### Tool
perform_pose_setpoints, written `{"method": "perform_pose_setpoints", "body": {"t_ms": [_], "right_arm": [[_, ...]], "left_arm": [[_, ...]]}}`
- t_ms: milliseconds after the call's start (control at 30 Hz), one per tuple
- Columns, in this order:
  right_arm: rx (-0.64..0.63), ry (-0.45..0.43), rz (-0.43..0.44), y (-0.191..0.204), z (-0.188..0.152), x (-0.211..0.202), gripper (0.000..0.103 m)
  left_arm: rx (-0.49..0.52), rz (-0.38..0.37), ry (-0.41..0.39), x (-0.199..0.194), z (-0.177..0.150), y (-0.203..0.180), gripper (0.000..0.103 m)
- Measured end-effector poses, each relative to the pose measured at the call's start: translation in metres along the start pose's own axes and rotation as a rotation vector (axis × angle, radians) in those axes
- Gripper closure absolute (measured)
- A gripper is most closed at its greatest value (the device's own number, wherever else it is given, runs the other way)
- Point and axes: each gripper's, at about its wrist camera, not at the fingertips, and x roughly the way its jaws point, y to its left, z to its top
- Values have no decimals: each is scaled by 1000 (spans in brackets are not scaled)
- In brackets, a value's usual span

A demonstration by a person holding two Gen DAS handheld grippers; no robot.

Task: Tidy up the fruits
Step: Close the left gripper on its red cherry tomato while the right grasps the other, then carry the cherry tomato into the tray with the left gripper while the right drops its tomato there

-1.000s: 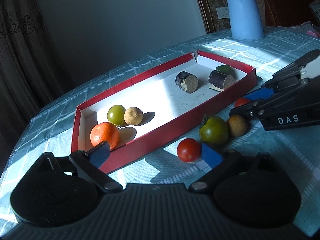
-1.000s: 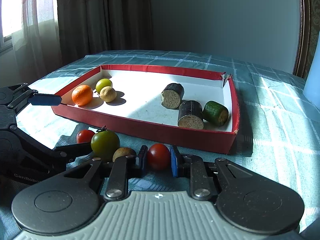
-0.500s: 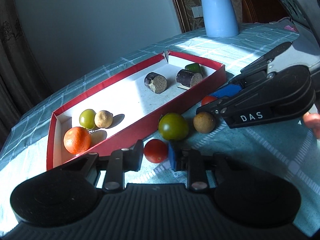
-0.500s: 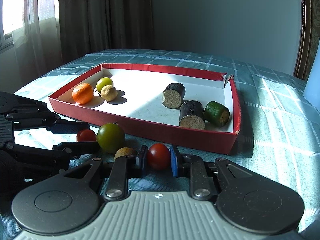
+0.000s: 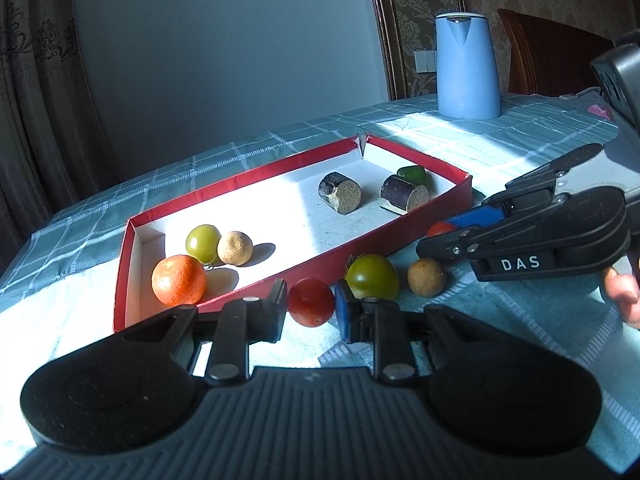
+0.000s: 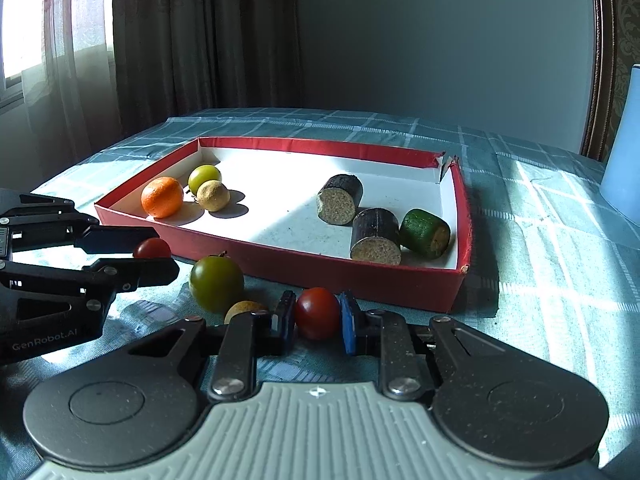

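A table covered with a teal checked tablecloth [image 6: 540,208] fills the scene, striped by bright sunlight and deep shadow. On it sits a shallow red box [image 6: 320,270] with a white floor, torn at one far corner. Inside, at one end, an orange [image 6: 162,197], a small green fruit [image 6: 204,176] and a tan round fruit [image 6: 213,196] cluster together; at the other end lie two dark cut cylinders and a green one [image 6: 425,233]. Outside the box, on the cloth beside its near wall, the left gripper [image 5: 311,307] is clamped on a red cherry tomato [image 5: 311,302], and the right gripper [image 6: 317,317] is clamped on a second red tomato [image 6: 317,312]. Between them rest a large green tomato [image 6: 216,284] and a tan round fruit [image 5: 426,277]. A pale blue kettle [image 5: 467,66] stands at the table's far side. Behind are a plain grey-blue wall, dark curtains [image 6: 168,40] by a bright window, patterned wallpaper and a wooden chair [image 5: 548,56]. A fingertip shows at the right edge of the left view
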Motion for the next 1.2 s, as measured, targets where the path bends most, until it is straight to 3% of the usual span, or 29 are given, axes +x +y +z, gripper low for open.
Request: {"method": "perform_pose_setpoints", "body": {"t_ms": [367,500,1200], "right_arm": [[30,-29,-25,-4,0,-4,80],[44,-39,-32,-6,0,-6,80],[73,-65,-40,-8,-1,-9,80]], "left_arm": [[-103,73,-2,2,8,10,80],[-136,59,-6,0,12,8,80],[-169,172,-17,16,35,17,80]]}}
